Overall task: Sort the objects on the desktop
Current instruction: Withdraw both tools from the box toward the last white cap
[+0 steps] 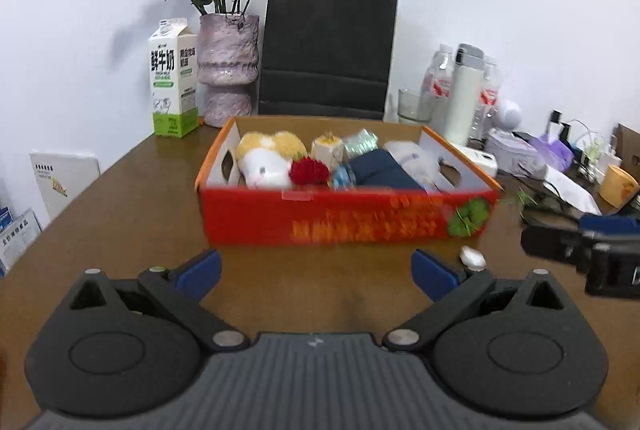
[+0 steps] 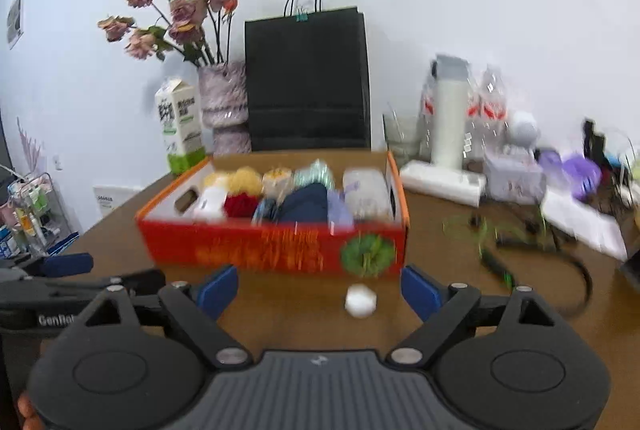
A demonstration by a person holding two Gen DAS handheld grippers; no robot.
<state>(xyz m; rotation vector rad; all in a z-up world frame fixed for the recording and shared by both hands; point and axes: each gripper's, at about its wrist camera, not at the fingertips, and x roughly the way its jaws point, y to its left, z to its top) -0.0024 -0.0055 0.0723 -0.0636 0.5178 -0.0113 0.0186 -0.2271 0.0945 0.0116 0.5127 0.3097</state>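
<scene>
Cardboard makes up the red box (image 1: 348, 218) we see in the middle of the brown worktop (image 1: 132, 213), with orange rims, blurred orange print and a green motif on its front wall. Inside lie a yellow-and-white plush toy (image 1: 266, 159), a red pompom (image 1: 309, 170) and a navy bundle (image 1: 382, 169). Our left claw (image 1: 316, 270) and right claw (image 2: 318, 288) both gape wide, holding nothing; a small white lump (image 2: 361, 300) sits just before the box

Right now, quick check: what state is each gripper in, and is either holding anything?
Left gripper: open, holding nothing.
Right gripper: open, holding nothing; a small white object lies on the table between its fingers.
</scene>
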